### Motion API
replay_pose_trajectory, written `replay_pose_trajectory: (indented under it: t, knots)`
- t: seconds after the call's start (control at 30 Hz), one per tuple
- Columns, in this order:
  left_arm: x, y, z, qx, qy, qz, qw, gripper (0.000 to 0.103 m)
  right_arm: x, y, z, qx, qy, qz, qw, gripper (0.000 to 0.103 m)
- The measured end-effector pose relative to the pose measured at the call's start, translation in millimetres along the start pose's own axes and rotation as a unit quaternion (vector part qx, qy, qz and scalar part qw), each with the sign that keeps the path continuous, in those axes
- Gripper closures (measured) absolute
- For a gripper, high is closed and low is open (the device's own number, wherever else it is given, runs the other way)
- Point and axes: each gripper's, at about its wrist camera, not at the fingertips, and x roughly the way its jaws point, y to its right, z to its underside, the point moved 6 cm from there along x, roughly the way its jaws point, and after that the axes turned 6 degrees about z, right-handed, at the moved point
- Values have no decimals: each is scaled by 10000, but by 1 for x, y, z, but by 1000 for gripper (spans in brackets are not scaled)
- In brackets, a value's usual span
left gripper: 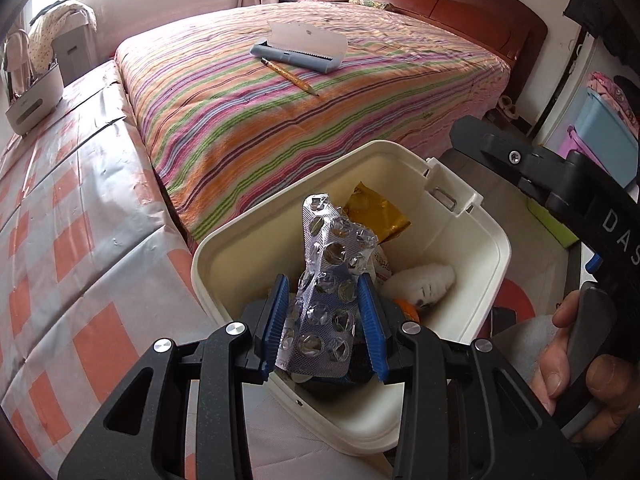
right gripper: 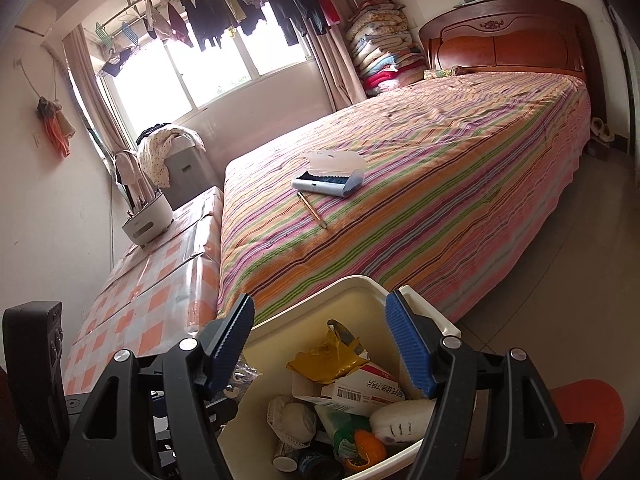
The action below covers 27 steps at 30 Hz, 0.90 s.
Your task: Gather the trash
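Left gripper [left gripper: 324,320] jaws clamp the blister pack [left gripper: 326,280], lower centre of frame, over the open bin [left gripper: 472,276]. Drop it lower, centred off the rim, then release. Right gripper [right gripper: 328,344] jaws wide, empty, straddling the bin's far rim.

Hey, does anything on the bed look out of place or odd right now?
Yes: an open pencil case lies mid-bed with its flap up, and a pencil lies loose beside it on the striped bedspread, not in the case.
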Motion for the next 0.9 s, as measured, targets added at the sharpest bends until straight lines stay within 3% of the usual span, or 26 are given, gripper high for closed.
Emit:
replay_pose_trajectory:
  t: [0.1,0.13,0.2,0.33,0.4,0.5,0.63,0.73,0.9]
  knots:
    - [3,4,1,59,-20,-36,10000,64,-2,3,-2,64,42,6,10000,37]
    - [3,5,1,82,-26,-44,10000,58,-2,4,-3,76,57,17,10000,36]
    - [2,8,1,182,69,-144,9997,26,-3,5,-4,118,84,27,9999,36]
    - [-7,9,0,299,273,-356,9985,16,-5,12,-7,235,168,81,9995,36]
    - [-13,2,1,146,315,-540,9979,15,-5,16,-8,309,188,145,9992,32]
    - [-31,-15,7,-230,474,-1107,9925,15,-5,18,-7,345,173,259,9989,24]
    - [-65,-41,25,-856,590,-1737,9793,15,-14,6,2,167,57,229,9996,20]
    - [-94,-54,43,-1272,743,-2050,9676,15,-30,-16,15,-335,-16,189,9993,19]
    - [-142,-64,71,-1601,934,-2592,9479,15,-68,-51,38,-909,-166,-44,9957,19]
